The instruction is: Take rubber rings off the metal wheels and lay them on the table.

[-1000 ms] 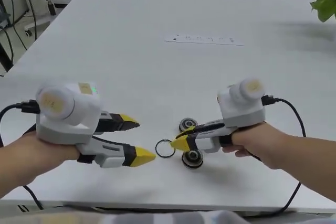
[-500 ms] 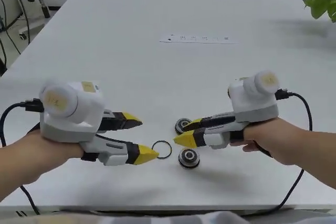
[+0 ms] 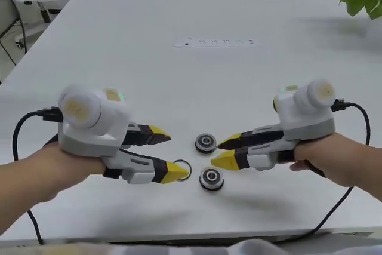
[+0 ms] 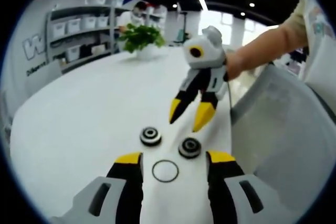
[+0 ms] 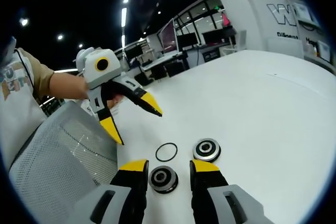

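Head view, thin rubber ring [image 3: 191, 169], two round metal wheels [image 3: 206, 142] [image 3: 211, 178]

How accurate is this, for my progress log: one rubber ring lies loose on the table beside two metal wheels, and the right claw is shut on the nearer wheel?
Wrong on the claw: the right claw is open, gripping nothing; the right gripper view shows the nearer wheel free on the table between its spread jaws. The rest stands.
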`<state>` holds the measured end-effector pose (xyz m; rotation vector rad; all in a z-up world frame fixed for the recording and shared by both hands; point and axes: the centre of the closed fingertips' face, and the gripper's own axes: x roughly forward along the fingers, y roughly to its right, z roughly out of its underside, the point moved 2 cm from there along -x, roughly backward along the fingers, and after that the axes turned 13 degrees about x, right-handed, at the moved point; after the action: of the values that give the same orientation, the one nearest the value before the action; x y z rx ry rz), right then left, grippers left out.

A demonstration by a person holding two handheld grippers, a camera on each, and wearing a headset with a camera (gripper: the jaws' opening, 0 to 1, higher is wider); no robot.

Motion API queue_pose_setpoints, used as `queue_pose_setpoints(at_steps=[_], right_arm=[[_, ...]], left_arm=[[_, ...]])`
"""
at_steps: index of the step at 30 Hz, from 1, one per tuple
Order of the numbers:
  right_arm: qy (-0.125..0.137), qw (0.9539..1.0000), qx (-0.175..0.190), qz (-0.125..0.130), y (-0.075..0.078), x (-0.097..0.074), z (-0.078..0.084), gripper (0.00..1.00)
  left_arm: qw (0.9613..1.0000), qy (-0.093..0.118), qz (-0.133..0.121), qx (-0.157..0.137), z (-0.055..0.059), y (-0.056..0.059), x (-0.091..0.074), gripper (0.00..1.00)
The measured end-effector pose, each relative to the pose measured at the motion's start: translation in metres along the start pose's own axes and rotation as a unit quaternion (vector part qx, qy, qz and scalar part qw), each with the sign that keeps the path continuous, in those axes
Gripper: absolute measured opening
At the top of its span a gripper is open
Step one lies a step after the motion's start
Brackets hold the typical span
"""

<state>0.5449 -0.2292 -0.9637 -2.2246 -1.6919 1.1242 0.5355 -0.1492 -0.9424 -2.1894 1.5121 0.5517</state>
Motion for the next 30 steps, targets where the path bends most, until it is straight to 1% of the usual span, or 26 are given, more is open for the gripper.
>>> queue_pose_setpoints(at_steps=[5, 6, 12, 14, 19, 26, 30], right_arm=[[-0.010, 0.9998, -0.014, 0.002, 0.002, -0.002, 0.007, 0.29], [-0.016, 0.9997, -0.018, 0.001, 0.005, -0.002, 0.010, 0.28], [-0.040, 0.9984, -0.040, 0.000, 0.008, -0.002, 0.023, 0.27], [-0.049, 0.9975, -0.050, -0.001, 0.008, -0.001, 0.027, 0.25], [-0.063, 0.9956, -0.069, -0.002, 0.011, 0.002, 0.035, 0.23], [-0.074, 0.9936, -0.085, 0.000, 0.014, 0.004, 0.040, 0.21], [-0.081, 0.9918, -0.099, 0.003, 0.016, 0.005, 0.042, 0.19]], left_arm=[[0.9999, -0.003, 0.012, 0.004, -0.002, 0.003, 0.009, 0.48], [0.9999, -0.003, 0.014, 0.005, -0.002, 0.003, 0.011, 0.48], [0.9994, -0.008, 0.031, 0.014, -0.003, 0.008, 0.023, 0.46], [0.9992, -0.011, 0.035, 0.017, -0.003, 0.009, 0.026, 0.45], [0.9983, -0.018, 0.049, 0.024, 0.001, 0.013, 0.035, 0.41], [0.9971, -0.026, 0.064, 0.032, 0.007, 0.022, 0.045, 0.36], [0.9968, -0.028, 0.067, 0.034, 0.007, 0.023, 0.050, 0.33]])
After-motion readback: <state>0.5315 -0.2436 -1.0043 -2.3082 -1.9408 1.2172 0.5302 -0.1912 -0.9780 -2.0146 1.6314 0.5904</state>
